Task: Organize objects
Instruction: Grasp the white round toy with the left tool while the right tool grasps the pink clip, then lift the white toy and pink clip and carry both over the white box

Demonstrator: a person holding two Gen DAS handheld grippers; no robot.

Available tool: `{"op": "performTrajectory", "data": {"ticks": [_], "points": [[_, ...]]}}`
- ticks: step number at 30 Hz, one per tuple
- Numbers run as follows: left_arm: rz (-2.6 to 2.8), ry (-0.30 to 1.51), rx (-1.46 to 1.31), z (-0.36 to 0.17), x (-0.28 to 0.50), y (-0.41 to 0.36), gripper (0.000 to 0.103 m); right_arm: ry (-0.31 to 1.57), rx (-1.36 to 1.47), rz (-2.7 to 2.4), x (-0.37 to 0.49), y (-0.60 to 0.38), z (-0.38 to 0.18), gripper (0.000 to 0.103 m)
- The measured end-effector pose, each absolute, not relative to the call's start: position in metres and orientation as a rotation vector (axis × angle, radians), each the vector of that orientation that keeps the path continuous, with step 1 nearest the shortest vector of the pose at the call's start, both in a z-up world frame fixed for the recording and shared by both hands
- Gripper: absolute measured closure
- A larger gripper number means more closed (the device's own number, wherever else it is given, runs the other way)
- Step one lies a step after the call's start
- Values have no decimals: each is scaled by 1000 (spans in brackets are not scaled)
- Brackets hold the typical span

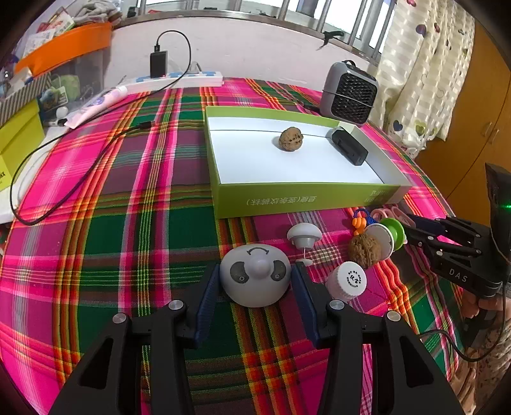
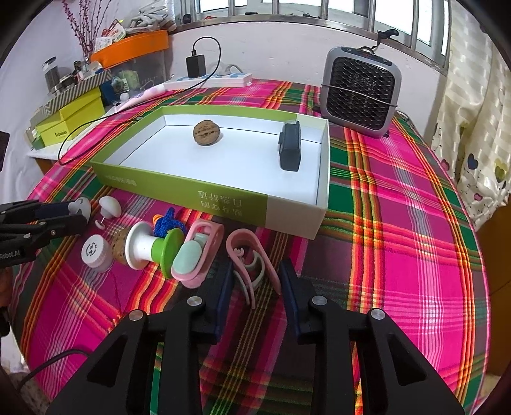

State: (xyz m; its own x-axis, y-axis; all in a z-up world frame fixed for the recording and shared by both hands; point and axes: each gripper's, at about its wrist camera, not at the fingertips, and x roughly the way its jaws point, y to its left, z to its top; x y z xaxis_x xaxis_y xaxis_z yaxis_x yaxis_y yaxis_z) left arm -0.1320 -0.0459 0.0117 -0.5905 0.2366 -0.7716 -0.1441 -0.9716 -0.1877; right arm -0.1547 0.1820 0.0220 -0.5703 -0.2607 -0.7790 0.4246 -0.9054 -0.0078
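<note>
The left gripper (image 1: 255, 281) has its blue pads pressed against both sides of a grey dome (image 1: 255, 274) on the plaid tablecloth (image 1: 127, 223). The right gripper (image 2: 255, 281) is closed on a pink clip (image 2: 247, 258). At twelve o'clock, the green box (image 2: 198, 191) holds a walnut (image 2: 207, 132) and a black case (image 2: 290, 148)

A table (image 2: 399, 204) under a pink-and-green plaid cloth stands against a white wall (image 2: 274, 60) below a barred, daylit window (image 2: 319, 9), with a heart-print curtain (image 2: 476, 143) and a wooden cabinet (image 1: 472, 127) beyond its right edge.
</note>
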Motion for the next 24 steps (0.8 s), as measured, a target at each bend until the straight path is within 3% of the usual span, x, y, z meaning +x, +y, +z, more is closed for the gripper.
{"op": "performTrajectory", "data": {"ticks": [24], "points": [[2644,-152,-1251,26,-127,-44,58,222,1155,-2498,-151,190,32,73]]}}
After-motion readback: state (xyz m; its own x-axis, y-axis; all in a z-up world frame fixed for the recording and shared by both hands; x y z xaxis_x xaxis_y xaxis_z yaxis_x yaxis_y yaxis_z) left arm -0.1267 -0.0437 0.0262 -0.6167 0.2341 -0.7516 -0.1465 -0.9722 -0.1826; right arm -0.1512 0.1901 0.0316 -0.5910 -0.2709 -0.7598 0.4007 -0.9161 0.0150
